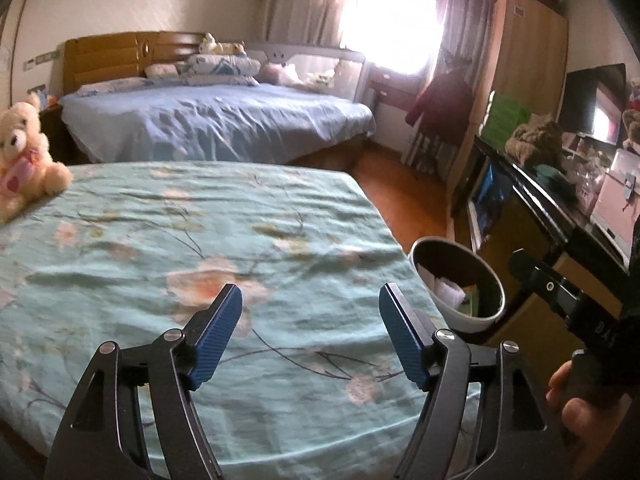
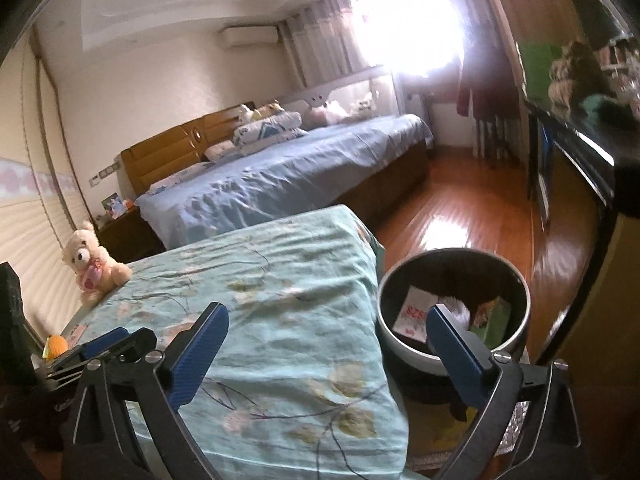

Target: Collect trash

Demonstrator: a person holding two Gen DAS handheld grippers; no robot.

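Holding both tools empty: your left gripper (image 1: 310,306) has its blue pads apart with nothing between them, only the teal floral bedspread (image 1: 192,240) showing through the gap at lower centre of the left view. Your right gripper (image 2: 326,326) stands spread very wide, also empty, one pad over the bedspread and the other overlapping the rim of the waste bin (image 2: 524,304) at lower right. That posture reads as post-release, judged from the bin contents: a white wrapper with red print (image 2: 416,312), crumpled white paper (image 2: 456,308) and a green packet (image 2: 496,318) lie inside. The bin sits on the floor just beside the bed's corner, presumably so trash can be dropped off the edge with little reach. No loose trash is visible on the bedspread; motion blur limits certainty. A plush bear (image 2: 94,264) sits at the far left edge of the bed, well apart from the bin, likely not trash. Your hand (image 1: 572,396) shows at lower right of the left view.
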